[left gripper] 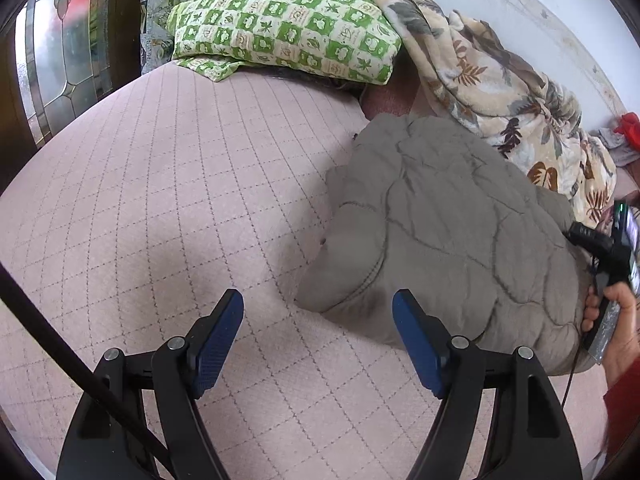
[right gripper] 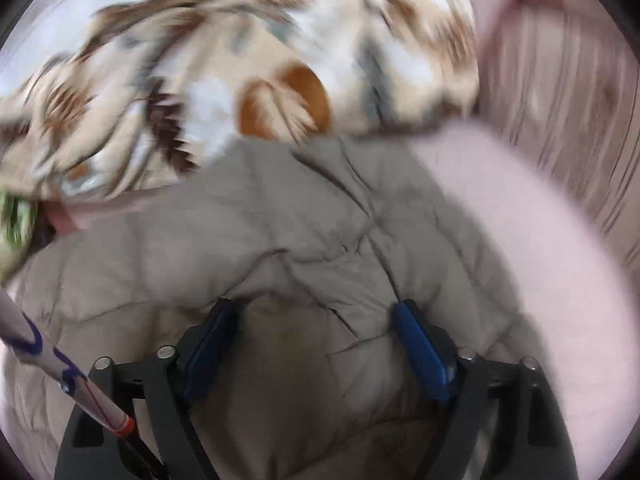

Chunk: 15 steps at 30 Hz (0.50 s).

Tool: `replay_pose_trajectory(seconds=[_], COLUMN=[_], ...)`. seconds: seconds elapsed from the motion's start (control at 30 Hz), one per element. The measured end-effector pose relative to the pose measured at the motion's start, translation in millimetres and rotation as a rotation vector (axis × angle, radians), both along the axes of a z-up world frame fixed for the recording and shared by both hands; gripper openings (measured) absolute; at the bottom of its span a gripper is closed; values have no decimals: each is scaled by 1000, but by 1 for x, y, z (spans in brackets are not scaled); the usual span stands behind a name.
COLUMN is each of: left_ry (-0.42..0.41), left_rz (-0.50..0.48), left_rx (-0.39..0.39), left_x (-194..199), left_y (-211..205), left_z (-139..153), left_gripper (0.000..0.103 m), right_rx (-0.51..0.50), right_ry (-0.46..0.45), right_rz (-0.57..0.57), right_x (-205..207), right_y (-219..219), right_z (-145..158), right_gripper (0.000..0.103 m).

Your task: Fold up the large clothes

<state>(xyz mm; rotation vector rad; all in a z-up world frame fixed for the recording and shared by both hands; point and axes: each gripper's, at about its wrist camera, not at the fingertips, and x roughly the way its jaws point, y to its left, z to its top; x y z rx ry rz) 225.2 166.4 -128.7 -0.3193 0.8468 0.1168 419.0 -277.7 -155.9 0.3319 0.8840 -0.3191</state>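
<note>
A grey-beige quilted puffer jacket (left gripper: 448, 216) lies bunched on a pink quilted bed cover (left gripper: 160, 184). My left gripper (left gripper: 318, 306) is open just in front of the jacket's near edge, its blue pads (left gripper: 218, 344) over bare cover with nothing between them. In the blurred right wrist view the same jacket (right gripper: 248, 240) fills the lower half. My right gripper (right gripper: 312, 316) is open right above it, and jacket fabric bulges up between its blue pads (right gripper: 420, 344). A hand holding that right gripper's handle (left gripper: 612, 320) shows at the left wrist view's right edge.
A green-and-white checked pillow (left gripper: 288, 20) lies at the head of the bed. A beige leaf-print blanket (left gripper: 500, 80) is heaped behind the jacket along the white wall and is blurred as the blanket (right gripper: 248, 72) in the right wrist view. A stained-glass door (left gripper: 64, 40) is at the left.
</note>
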Motion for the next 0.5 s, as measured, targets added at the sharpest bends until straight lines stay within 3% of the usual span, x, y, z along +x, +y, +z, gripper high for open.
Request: replay_pose_trajectory(seconds=[0.03, 0.1, 0.17, 0.23, 0.33, 0.4, 0.5], left_ry=[2, 6, 8, 7, -3, -12, -25], left_rz=[1, 3, 6, 11, 17, 26, 48], left_rx=[6, 14, 18, 19, 20, 34, 39], left_x=[1, 3, 4, 3, 0, -3, -6], left_y=[-1, -2, -2, -1, 2, 3, 8], left_z=[-1, -2, -3, -2, 1, 4, 8], left_gripper=[76, 76, 76, 76, 76, 76, 76], right_rx=[50, 18, -129, -252, -327, -323, -268], right_ry=[3, 19, 22, -41, -141, -174, -145], right_rz=[-4, -1, 11, 43, 147, 230, 365], right_x=[2, 7, 6, -6, -34, -51, -57], right_y=[-9, -6, 16, 42, 86, 120, 169], right_z=[-7, -4, 13, 37, 63, 70, 59], right_gripper=[90, 91, 90, 90, 90, 90, 90])
